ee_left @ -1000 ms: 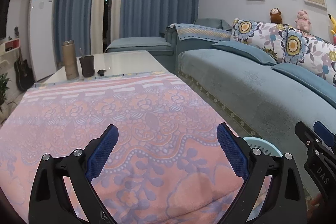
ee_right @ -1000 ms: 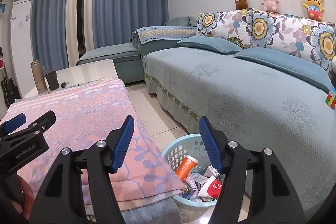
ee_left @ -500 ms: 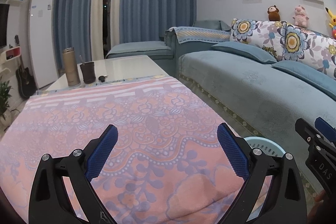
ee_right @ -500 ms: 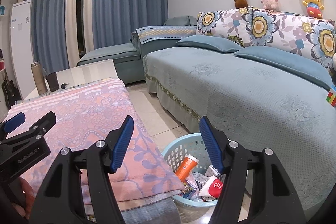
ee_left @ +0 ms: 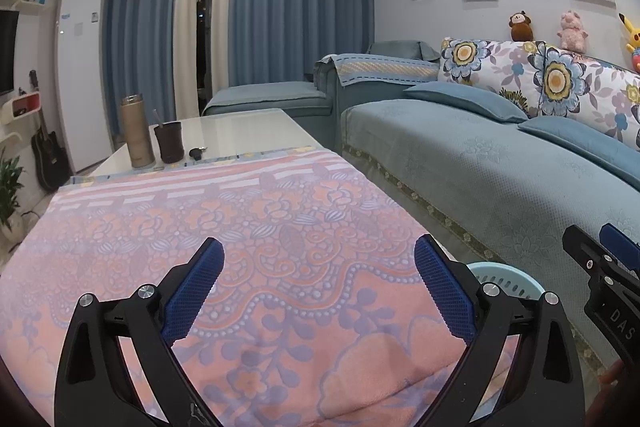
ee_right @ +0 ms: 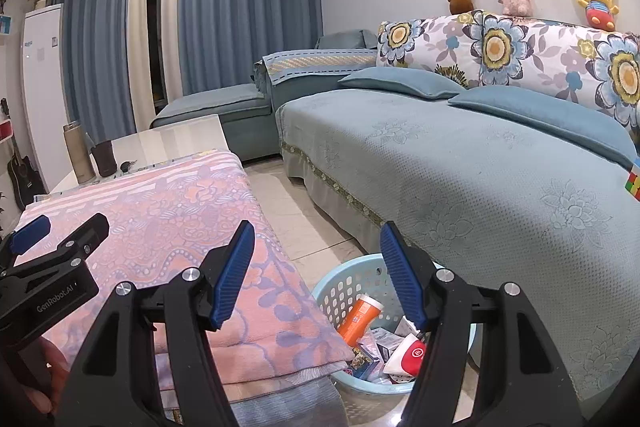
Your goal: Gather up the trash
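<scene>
**Trash sits in the basket; both hand-held grippers empty**

The left hand-held gripper (ee_left: pixel 318 283) hovers in the lower middle of its frame over the pink and lilac floral blanket (ee_left: pixel 248 227) covering the desk, blue pads wide apart, holding nothing. The right hand-held gripper (ee_right: pixel 316 267) is likewise spread and empty, at the lower centre of its view, above the pale blue perforated plastic basket (ee_right: pixel 344 287) on the floor between desk and sofa.

The collected trash lies inside that basket: an orange cylindrical bottle (ee_right: pixel 358 317), a crumpled white and red wrapper (ee_right: pixel 406 357) and small cartons. All of it looks light. The bottle is probably stiff and smooth, best pinched across its middle; the wrapper is soft and would crush anywhere. No loose trash shows on the blanket.
</scene>
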